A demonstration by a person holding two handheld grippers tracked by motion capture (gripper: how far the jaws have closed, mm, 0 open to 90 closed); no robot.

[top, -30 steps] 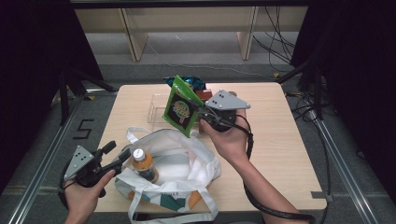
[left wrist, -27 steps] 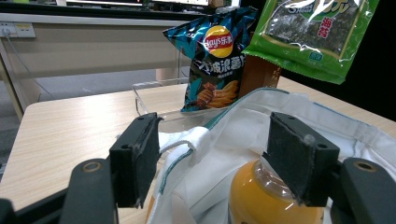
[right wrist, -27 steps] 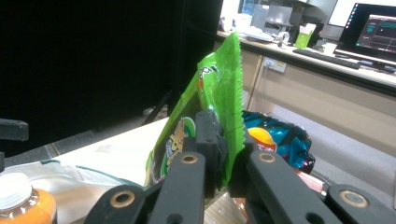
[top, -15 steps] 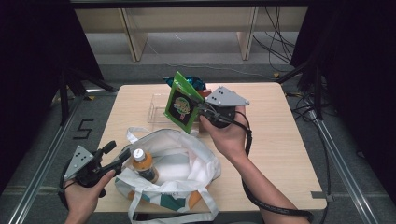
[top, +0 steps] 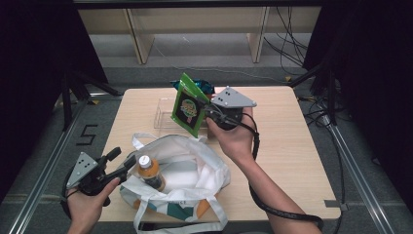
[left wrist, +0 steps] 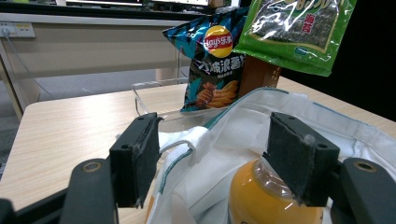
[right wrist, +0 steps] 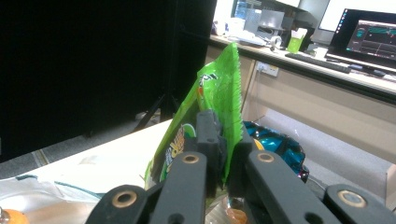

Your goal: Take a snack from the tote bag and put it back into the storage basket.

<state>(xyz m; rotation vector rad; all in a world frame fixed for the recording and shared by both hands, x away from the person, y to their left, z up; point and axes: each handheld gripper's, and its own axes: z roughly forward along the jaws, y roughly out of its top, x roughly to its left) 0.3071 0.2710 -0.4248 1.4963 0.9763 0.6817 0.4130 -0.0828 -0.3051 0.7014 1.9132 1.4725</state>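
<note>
My right gripper is shut on the edge of a green snack bag, holding it upright above the clear tray. In the right gripper view the jaws pinch the green snack bag along its side seam. A white tote bag lies at the table's front with an orange juice bottle inside. My left gripper stands open at the tote's left rim. The tote's rim and the bottle lie between its jaws, untouched.
A blue chips bag stands upright in the clear tray behind the tote, and it also appears behind the green bag as the blue chips bag. Bare wooden table spreads to the right. Cables trail from both grippers.
The right gripper has lifted the green snack bag slightly up and left over the tray. The left gripper has stayed at the tote's rim.
</note>
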